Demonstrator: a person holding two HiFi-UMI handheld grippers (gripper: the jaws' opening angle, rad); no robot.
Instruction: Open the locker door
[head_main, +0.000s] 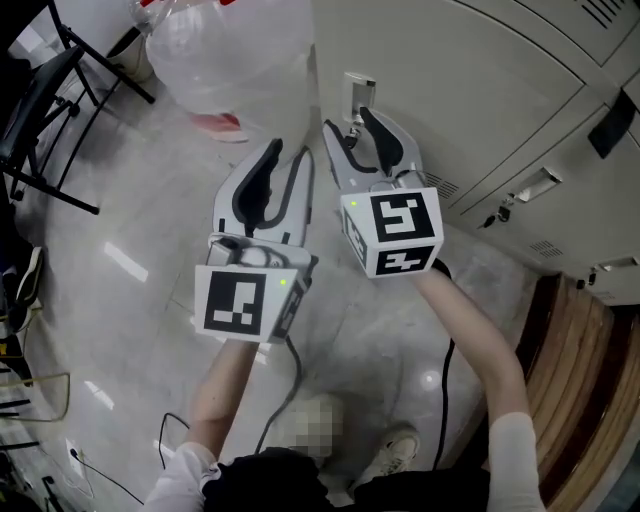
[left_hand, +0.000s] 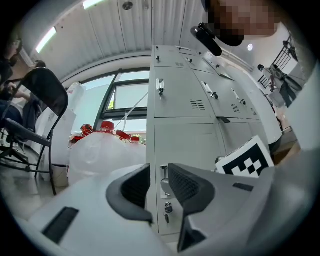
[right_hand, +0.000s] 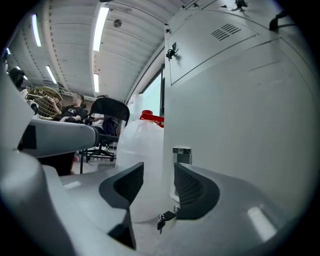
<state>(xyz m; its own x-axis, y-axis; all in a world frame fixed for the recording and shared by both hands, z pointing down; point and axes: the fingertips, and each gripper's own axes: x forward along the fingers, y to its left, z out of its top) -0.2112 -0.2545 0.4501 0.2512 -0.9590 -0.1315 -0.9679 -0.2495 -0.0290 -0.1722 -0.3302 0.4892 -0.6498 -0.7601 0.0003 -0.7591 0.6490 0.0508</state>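
Head view alone: person's shoe (head_main: 396, 452)

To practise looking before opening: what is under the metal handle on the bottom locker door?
Under the handle sits a lock with a key in it. In the right gripper view the right tongs cover most of the lock.
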